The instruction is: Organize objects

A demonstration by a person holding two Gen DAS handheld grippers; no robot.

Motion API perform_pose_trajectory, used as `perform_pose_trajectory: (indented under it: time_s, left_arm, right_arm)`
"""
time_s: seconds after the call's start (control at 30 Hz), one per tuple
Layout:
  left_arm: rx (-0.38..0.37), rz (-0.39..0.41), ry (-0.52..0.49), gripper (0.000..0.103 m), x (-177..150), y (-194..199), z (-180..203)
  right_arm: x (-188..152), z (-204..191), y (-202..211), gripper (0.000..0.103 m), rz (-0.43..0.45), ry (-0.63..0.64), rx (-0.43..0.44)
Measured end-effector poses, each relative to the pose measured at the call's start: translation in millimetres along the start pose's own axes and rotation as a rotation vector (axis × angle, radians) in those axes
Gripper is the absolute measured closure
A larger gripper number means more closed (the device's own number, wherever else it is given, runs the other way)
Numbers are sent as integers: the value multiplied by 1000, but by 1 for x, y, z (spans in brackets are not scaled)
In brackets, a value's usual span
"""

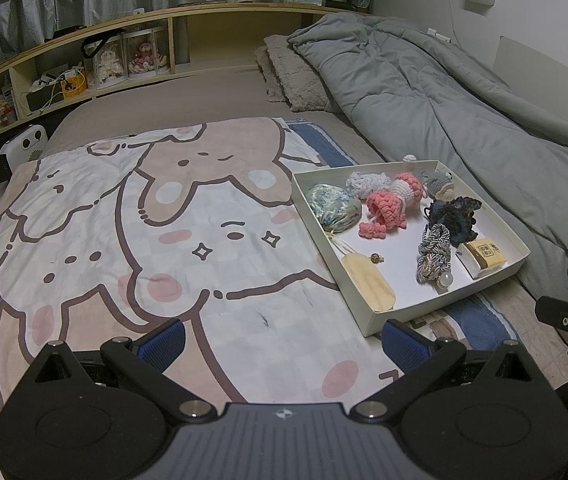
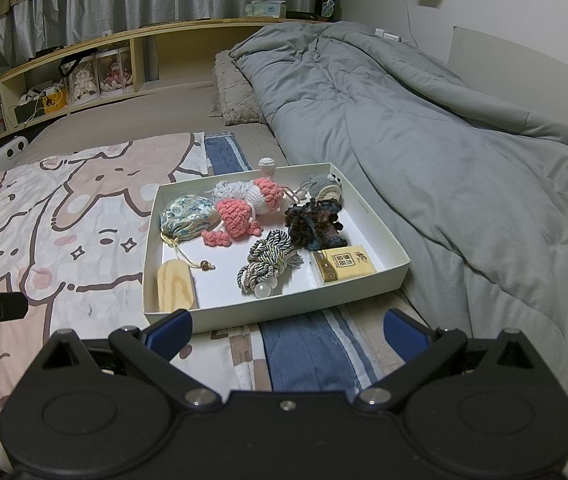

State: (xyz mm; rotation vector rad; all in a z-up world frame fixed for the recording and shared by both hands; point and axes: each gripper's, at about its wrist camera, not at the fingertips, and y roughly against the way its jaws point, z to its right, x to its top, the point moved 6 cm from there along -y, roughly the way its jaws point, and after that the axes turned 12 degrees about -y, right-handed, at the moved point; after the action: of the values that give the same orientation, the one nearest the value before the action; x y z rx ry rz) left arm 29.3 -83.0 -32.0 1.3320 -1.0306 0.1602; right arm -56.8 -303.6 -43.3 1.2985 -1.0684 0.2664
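A shallow white box (image 2: 402, 270) sits on the bed; it also shows in the left wrist view (image 1: 358, 312). It holds a blue floral pouch (image 2: 188, 216), a pink crochet toy (image 2: 236, 220), a dark crochet piece (image 2: 316, 222), a knotted cord with a bead (image 2: 266, 266), a wooden block (image 2: 176, 286), a small yellow box (image 2: 344, 266) and a grey crochet toy (image 2: 324, 188). My right gripper (image 2: 288, 336) is open and empty just in front of the box. My left gripper (image 1: 282, 342) is open and empty over the cartoon blanket (image 1: 124, 240), left of the box.
A rumpled grey duvet (image 2: 424, 128) lies right of the box, with a grey pillow (image 2: 236, 96) behind. A wooden shelf headboard (image 1: 104, 64) with dolls and clutter runs along the back. A white device (image 1: 28, 144) stands at the bed's left edge.
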Motion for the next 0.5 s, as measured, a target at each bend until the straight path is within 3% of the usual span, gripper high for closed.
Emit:
perform_pose_trajectory:
  time_s: [0.5]
  left_arm:
    - [-7, -2, 0, 0, 0, 1, 2]
  right_arm:
    - [0, 0, 0, 0, 0, -1, 1]
